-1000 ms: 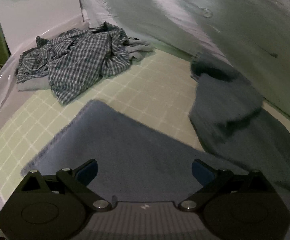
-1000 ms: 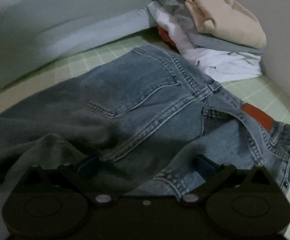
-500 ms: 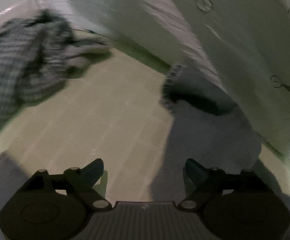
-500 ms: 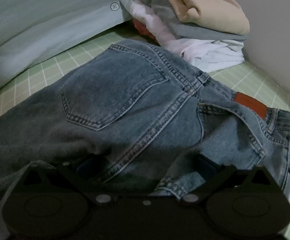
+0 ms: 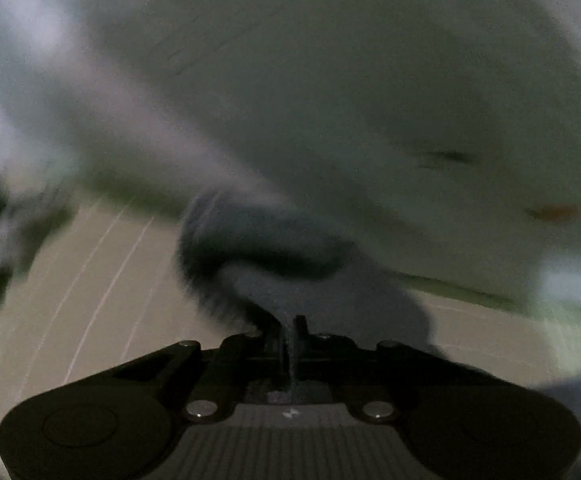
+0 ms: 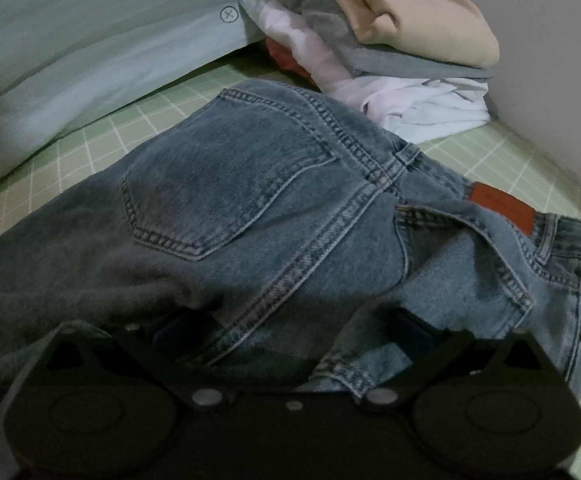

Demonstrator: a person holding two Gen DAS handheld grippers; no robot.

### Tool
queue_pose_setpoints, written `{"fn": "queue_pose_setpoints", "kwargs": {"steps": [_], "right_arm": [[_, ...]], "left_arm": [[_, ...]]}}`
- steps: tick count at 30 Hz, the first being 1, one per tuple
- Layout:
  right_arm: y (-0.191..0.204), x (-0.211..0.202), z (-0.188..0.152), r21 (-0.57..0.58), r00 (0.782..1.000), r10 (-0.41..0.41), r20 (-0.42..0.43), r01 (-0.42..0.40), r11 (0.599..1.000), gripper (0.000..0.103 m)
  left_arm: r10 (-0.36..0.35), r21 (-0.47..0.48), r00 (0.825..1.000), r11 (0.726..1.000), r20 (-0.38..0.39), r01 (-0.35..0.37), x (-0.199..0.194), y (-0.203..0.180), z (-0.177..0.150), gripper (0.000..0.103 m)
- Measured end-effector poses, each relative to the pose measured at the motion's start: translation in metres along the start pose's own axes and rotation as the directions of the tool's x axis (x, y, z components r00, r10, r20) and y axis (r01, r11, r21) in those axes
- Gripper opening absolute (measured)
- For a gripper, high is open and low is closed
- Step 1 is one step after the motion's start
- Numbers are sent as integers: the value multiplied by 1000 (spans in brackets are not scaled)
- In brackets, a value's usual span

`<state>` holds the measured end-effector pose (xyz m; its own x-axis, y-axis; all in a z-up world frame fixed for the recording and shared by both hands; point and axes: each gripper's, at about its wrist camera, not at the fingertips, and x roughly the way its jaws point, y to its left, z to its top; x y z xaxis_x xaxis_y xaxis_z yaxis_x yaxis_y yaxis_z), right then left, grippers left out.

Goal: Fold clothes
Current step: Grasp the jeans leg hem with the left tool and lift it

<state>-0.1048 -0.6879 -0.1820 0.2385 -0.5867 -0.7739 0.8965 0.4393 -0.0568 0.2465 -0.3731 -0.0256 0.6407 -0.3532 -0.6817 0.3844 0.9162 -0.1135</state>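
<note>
Sprawling rumpled, blue jeans (image 6: 274, 216) show a back pocket and stitched seams.

The left wrist camera sits low and close, looking along its fingers at a jeans leg (image 5: 290, 280) (very blurry). The right wrist camera looks across the jeans (image 6: 274, 216) toward folded clothes (image 6: 374, 36). Both see jeans.

The jeans (image 6: 274, 216) lie spread on the grid mat (image 6: 502, 156), near the right gripper (image 6: 290, 328). Far right behind them sits a stack of folded clothes (image 6: 370, 40); a pillow (image 6: 90, 40) lies far left.
</note>
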Motion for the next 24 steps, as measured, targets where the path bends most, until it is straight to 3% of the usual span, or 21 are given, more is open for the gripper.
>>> {"fn": "queue_pose_setpoints", "kwargs": {"steps": [2, 4, 8, 12, 14, 15, 19, 24], "right_arm": [[0, 0, -1, 0, 1000, 1, 5, -1, 1000, 103], [0, 0, -1, -1, 1000, 3, 7, -3, 1000, 103], [-1, 0, -1, -9, 1000, 10, 10, -10, 1000, 103], [-1, -2, -4, -6, 1000, 13, 26, -13, 1000, 103], [-1, -2, -6, -2, 999, 10, 37, -10, 1000, 103], [0, -2, -6, 0, 999, 9, 39, -9, 1000, 103], [0, -2, -7, 3, 999, 6, 45, -6, 1000, 103], [0, -3, -8, 6, 999, 2, 50, -3, 1000, 103]], "left_arm": [[-46, 126, 999, 991, 21, 43, -3, -37, -4, 4], [-96, 208, 995, 974, -9, 95, 3, -65, -14, 6], [-130, 186, 981, 970, -145, 156, 25, -81, -40, 15], [-188, 99, 971, 974, -146, 203, 18, -56, -44, 28], [-166, 64, 982, 983, -91, 172, 5, -38, -43, 46], [-141, 49, 988, 988, -54, 144, -4, -29, -43, 48], [-57, -15, 998, 998, 15, 57, -23, 13, -38, 50], [37, -134, 998, 990, -53, -44, -18, 58, -43, 49]]}}
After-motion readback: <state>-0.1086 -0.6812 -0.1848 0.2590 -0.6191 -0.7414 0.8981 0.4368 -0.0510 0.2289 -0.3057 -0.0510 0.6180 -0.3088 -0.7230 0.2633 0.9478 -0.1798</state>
